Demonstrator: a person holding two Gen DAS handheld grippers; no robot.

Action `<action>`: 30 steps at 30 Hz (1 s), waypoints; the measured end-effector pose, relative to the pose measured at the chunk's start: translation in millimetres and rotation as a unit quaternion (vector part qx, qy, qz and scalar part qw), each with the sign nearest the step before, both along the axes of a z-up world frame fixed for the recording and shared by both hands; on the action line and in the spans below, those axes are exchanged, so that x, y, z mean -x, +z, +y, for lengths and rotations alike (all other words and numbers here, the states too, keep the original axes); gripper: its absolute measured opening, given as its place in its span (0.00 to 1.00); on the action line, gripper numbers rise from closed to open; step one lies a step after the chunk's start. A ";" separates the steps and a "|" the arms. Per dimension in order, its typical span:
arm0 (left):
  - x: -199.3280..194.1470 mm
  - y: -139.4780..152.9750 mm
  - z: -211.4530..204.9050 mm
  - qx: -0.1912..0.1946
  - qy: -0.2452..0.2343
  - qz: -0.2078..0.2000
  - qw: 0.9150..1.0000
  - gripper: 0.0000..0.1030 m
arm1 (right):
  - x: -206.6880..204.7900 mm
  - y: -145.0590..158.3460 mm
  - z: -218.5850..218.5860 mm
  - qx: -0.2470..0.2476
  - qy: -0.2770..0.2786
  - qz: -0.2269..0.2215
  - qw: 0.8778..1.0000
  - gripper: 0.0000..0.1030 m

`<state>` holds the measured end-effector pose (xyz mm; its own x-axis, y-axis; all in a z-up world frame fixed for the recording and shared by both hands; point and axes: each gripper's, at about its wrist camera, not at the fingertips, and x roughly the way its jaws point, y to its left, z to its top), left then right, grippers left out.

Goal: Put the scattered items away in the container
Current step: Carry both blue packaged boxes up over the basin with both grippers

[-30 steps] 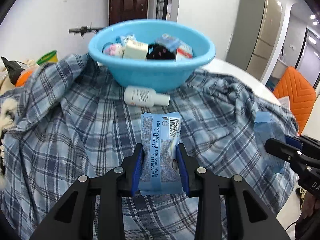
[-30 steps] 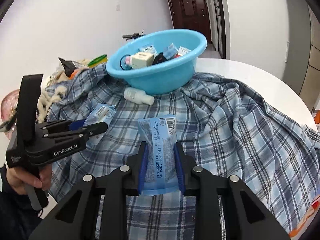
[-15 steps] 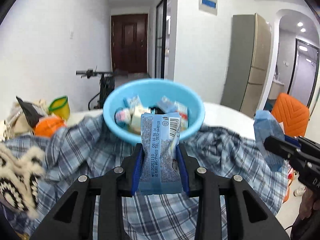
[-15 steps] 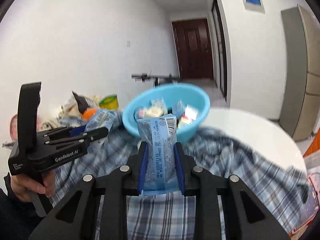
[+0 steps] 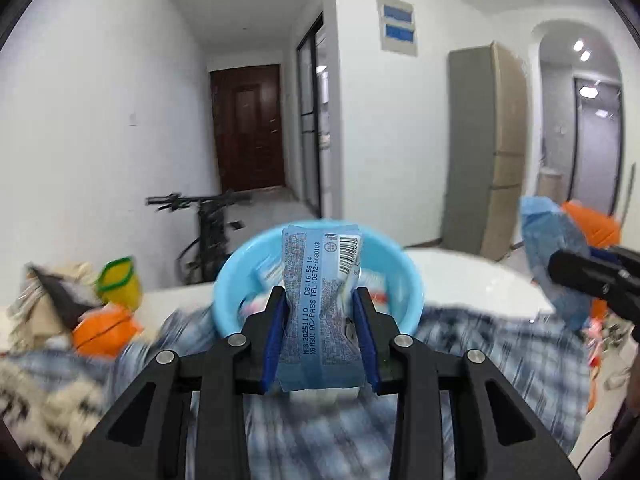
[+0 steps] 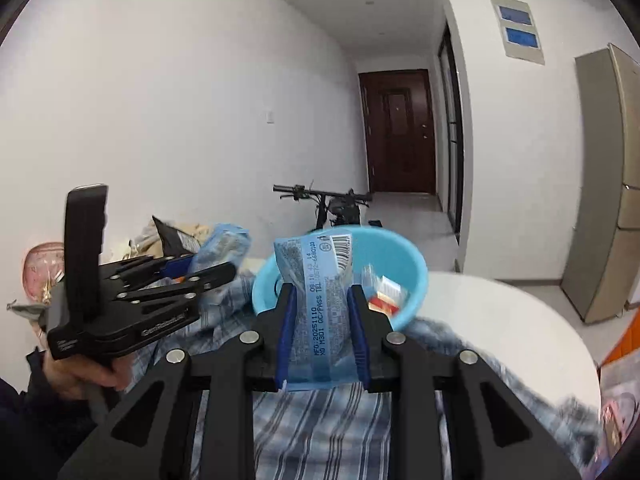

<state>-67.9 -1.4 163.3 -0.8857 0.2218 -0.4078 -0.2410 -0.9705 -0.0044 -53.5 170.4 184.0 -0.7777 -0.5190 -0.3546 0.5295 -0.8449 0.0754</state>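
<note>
Two tongs (image 5: 320, 332) (image 6: 320, 332) – two packets (image 5: 320, 312) (image 6: 320, 308), one basin (image 5: 400, 280).

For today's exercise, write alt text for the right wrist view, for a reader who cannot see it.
The right gripper is shut on a blue packet, held up in front of a light blue basin of small items on a plaid cloth. To its left, the left gripper holds a similar blue packet.

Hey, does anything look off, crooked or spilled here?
Nothing is spilled or damaged. The plaid cloth lies rumpled over the white table rather than flat, and the blue basin sits on its folds. Each gripper, left and right, pinches a blue packet, creasing it at the waist.
</note>
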 end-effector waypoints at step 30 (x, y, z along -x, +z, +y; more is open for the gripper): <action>266.1 -5.0 -14.2 -0.035 0.034 -0.237 0.970 0.35 | 285.8 -9.4 -98.8 -0.121 -0.067 -0.216 0.966 0.24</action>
